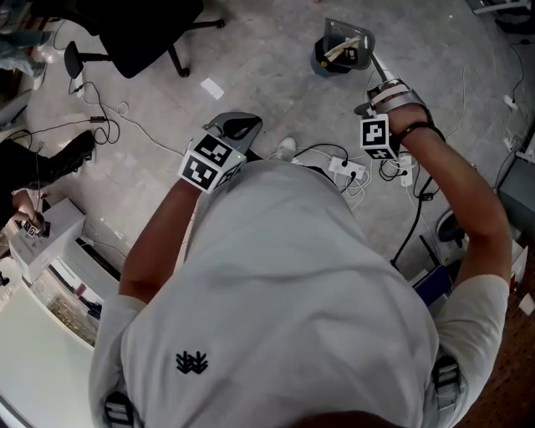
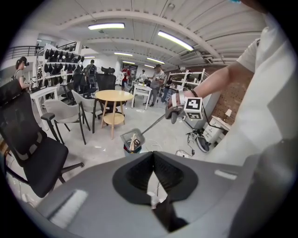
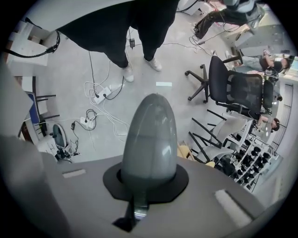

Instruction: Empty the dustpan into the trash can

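A grey dustpan [image 1: 347, 38] hangs tilted over a small blue trash can [image 1: 321, 63] on the concrete floor, with pale litter inside the pan. Its long handle [image 1: 381, 72] runs back to my right gripper [image 1: 374, 99], which is shut on it. In the right gripper view the handle's rounded grey end [image 3: 149, 135] sticks up between the jaws. My left gripper [image 1: 236, 127] is held close to the body, shut with nothing in it. The left gripper view shows the dustpan [image 2: 132, 138] over the trash can [image 2: 125, 149], and its own jaws meeting at the tips [image 2: 152, 155].
A black office chair [image 1: 142, 25] stands at the far left. White power strips and tangled cables [image 1: 347, 171] lie on the floor by the feet. A white scrap of paper [image 1: 212, 88] lies nearby. A white desk [image 1: 42, 284] is at the left. A round wooden table [image 2: 114, 96] and people stand farther off.
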Tool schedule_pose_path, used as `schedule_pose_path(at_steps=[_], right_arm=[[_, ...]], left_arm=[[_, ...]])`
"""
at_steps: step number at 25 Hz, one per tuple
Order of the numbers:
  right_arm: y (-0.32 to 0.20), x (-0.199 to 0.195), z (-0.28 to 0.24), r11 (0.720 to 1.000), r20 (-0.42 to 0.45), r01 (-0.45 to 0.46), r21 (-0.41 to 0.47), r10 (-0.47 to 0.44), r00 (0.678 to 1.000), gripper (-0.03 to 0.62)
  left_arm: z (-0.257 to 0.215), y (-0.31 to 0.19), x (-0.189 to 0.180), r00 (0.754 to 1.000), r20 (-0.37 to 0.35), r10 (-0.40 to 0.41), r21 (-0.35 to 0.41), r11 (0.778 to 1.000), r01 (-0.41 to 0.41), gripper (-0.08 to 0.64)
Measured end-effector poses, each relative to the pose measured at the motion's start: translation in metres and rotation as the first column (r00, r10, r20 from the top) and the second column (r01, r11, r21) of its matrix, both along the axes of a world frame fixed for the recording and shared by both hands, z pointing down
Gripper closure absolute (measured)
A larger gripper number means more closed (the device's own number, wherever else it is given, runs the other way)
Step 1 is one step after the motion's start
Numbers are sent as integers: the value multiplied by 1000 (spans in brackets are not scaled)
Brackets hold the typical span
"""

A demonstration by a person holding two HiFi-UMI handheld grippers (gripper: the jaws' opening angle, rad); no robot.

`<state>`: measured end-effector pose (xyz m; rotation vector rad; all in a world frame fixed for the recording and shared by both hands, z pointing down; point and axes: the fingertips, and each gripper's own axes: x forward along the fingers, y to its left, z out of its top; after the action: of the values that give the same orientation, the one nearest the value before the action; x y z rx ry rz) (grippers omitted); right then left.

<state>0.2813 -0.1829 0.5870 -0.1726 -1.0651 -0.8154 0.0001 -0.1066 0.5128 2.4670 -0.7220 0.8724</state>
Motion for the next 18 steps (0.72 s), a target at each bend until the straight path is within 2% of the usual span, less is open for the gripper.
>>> schedule_pose_path(at_steps=[10,18], right_arm=[[3,13,-10,998,-84,40,40,-37,996,592],[3,4,-15,992,-126,75,105,-62,990,592]], left_arm=[[-5,1,-6,1000,-1,-4,9,1000,4,503],[-3,8,-6,1000,1,4,8,1000,-4,503]])
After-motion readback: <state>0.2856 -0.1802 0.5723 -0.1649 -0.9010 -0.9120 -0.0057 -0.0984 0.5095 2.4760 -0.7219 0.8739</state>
